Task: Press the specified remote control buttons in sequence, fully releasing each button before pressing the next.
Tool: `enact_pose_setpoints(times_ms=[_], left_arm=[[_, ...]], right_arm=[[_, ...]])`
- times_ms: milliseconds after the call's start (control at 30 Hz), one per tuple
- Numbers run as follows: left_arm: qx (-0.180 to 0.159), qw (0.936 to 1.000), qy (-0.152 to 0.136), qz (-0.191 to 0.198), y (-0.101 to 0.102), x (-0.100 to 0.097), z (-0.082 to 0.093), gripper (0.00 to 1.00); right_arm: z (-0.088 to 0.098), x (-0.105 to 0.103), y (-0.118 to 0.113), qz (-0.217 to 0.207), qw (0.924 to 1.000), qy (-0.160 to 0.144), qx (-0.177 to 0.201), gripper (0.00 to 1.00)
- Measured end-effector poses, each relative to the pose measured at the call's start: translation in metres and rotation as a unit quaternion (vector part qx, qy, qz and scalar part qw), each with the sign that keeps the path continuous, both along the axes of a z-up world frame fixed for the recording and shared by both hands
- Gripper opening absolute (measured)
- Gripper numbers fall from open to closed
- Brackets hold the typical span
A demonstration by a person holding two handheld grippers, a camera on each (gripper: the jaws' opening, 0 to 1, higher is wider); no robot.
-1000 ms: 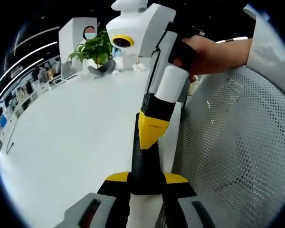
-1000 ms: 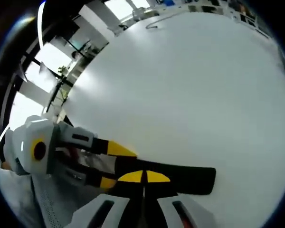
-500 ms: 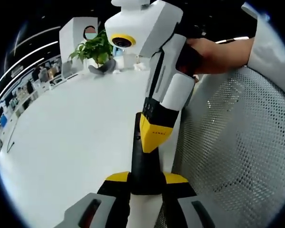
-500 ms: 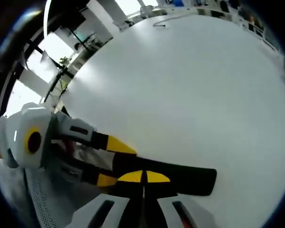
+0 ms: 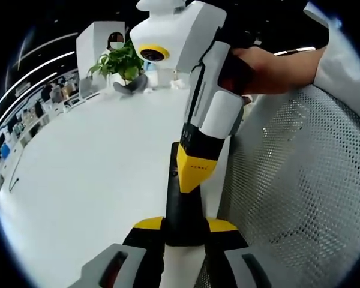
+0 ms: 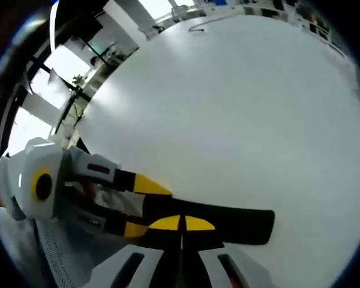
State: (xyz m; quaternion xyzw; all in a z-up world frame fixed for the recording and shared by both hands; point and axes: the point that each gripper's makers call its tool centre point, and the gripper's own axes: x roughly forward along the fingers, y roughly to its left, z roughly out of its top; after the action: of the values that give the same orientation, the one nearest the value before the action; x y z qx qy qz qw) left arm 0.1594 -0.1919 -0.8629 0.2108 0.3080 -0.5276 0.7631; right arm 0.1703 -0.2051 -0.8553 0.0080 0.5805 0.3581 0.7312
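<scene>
I see a long, thin black remote control (image 5: 183, 204) lying on the wide white tabletop (image 5: 90, 174), close to its edge. In the left gripper view, my left gripper (image 5: 185, 231) pinches the near end of this remote between its yellow-tipped fingers (image 5: 149, 224). My right gripper (image 5: 192, 171) comes in from above, and its yellow tip rests on the remote's top face. In the right gripper view, the right gripper (image 6: 181, 223) has its fingers pressed together over the remote (image 6: 240, 223). I cannot make out any buttons. A white mesh chair back (image 5: 300, 180) stands beside the tabletop.
</scene>
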Motion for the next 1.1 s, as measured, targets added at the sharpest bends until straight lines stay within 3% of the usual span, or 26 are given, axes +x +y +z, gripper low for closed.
enact_pose_setpoints(times_ms=[433,733,933,1033,1100], left_arm=[[0.005,1.0,0.002,0.003,0.0,-0.001,-0.0002,0.25],[0.018,0.9998,0.008,0.008,-0.0006,-0.0003,-0.0009,0.24],[0.034,0.9993,0.012,0.004,-0.0009,-0.0003,-0.0003,0.24],[0.046,0.9988,0.017,0.002,-0.0012,0.0001,-0.0006,0.24],[0.053,0.9984,0.02,0.0,-0.0012,0.0,-0.0007,0.24]], right_arm=[[-0.0004,-0.0011,0.0001,0.002,1.0,-0.005,-0.002,0.0],[-0.0022,-0.0018,0.0022,0.04,0.9978,-0.014,-0.052,0.0],[-0.0009,-0.0021,-0.0003,0.032,0.9988,-0.014,-0.034,0.0],[0.0004,-0.0016,-0.0014,0.004,0.9997,-0.018,-0.017,0.0],[-0.0005,-0.0067,-0.0058,0.001,0.9998,0.004,-0.02,0.0]])
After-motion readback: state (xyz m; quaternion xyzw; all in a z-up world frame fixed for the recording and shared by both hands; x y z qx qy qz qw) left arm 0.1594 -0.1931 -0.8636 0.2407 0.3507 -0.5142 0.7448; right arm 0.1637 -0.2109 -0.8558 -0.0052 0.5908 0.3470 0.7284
